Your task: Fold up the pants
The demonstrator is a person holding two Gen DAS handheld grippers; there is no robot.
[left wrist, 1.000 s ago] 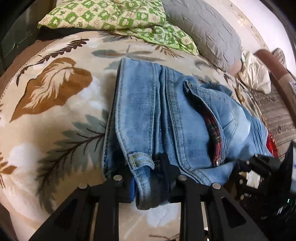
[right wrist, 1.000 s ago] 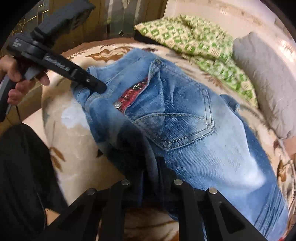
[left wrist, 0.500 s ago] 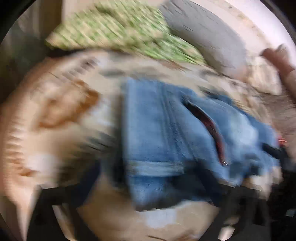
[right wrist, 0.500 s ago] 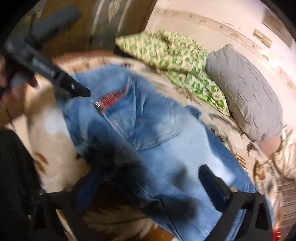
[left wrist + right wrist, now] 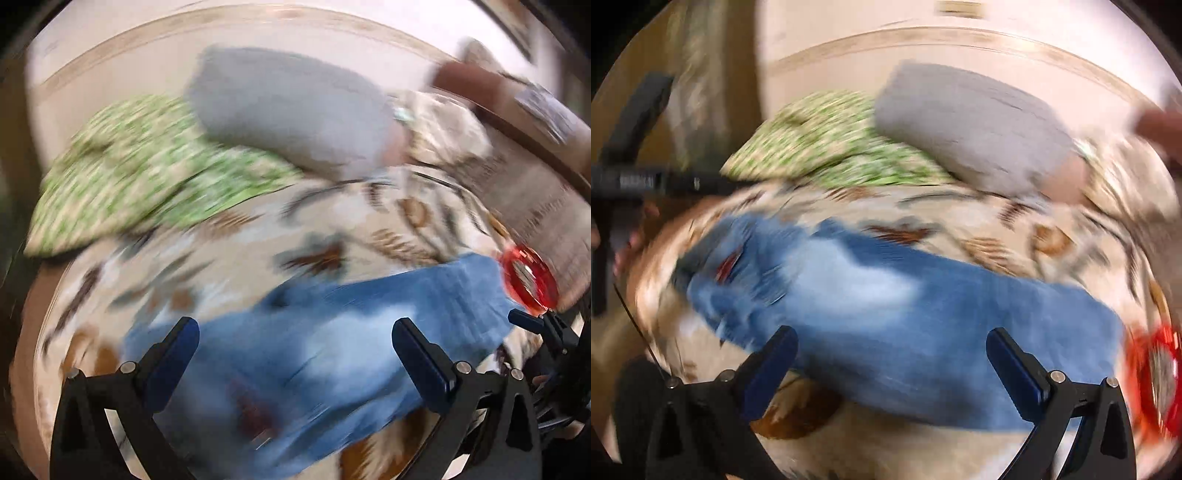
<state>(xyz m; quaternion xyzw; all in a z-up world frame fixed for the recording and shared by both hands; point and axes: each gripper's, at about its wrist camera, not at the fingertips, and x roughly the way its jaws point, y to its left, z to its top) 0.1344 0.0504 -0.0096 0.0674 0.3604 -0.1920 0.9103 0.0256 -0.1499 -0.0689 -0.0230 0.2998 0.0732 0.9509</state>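
The blue pants (image 5: 886,302) lie long and flat on the leafy blanket (image 5: 960,221), likely ready for folding. The left gripper (image 5: 295,350) and right gripper (image 5: 892,362) stand wide open above them, holding nothing

pants (image 5: 905,314): faded light blue denim | bed cover (image 5: 960,229): cream, brown and grey leaf print | blanket (image 5: 140,177): green-white check | pillow (image 5: 288,107): grey | ring (image 5: 528,277): red

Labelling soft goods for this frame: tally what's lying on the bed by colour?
Blue: 1, jeans
Green-patterned: 1, blanket
Grey: 1, pillow
Red: 1, ring-shaped object, too blurred to name
Total: 4
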